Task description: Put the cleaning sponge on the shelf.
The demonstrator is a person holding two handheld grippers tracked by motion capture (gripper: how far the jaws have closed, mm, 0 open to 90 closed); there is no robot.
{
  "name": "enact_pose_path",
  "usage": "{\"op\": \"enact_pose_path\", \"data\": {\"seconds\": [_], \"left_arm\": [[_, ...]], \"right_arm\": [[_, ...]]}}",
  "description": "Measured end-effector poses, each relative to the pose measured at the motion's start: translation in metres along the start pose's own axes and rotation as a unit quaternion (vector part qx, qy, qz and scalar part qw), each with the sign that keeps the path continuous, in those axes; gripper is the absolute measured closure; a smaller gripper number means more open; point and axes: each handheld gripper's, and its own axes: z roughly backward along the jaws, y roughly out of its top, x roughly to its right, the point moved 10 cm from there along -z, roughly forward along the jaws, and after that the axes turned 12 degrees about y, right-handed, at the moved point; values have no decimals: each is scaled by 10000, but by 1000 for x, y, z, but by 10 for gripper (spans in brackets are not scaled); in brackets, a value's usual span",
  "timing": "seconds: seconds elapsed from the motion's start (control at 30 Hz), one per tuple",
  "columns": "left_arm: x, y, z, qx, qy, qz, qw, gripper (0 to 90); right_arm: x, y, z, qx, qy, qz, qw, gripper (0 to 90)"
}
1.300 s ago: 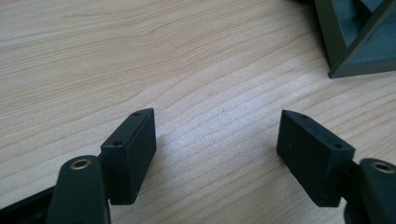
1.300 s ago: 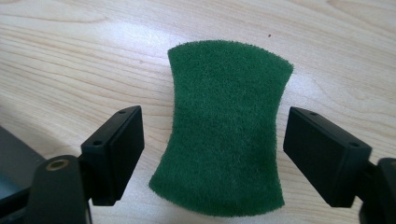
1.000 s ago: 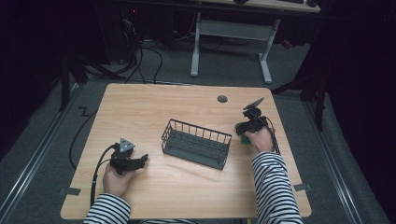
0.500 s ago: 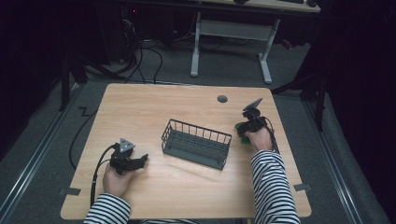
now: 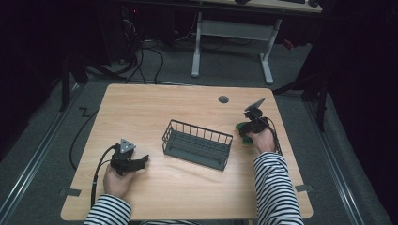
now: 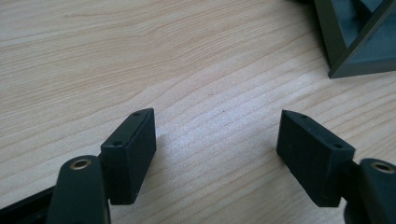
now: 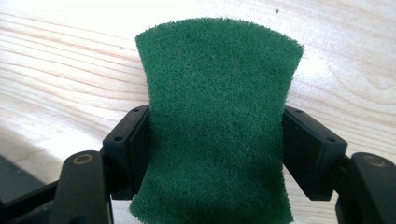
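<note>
Gripping now: the right gripper has a green scrubbing pad between its jaws, which have just been closing; the pads press its two long edges and pinch it in at the waist.
Pad's place: on the table near its right edge, under the right hand; in the high view a bit of green shows at the right gripper.
Pad's long axis: running straight ahead of the jaws, away from the hand, so the grip sits across its short width, toward the near end.
Way to the basket: the wire basket stands at mid-table, to the left of the held pad and close by; likely the pad goes there, a short lift and sideways carry.
Nearer hand: the right, by far.
Left gripper: resting on the table well apart from the pad, jaws wide apart with bare wood between them, a basket corner ahead.
</note>
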Motion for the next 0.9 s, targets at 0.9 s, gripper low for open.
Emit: {"op": "enact_pose_path", "data": {"seconds": [0.9], "left_arm": [[0,0,0,-3,9,-26,10000,283]], "right_arm": [[-41,-7,76,1050,434,747,9907,309]]}}
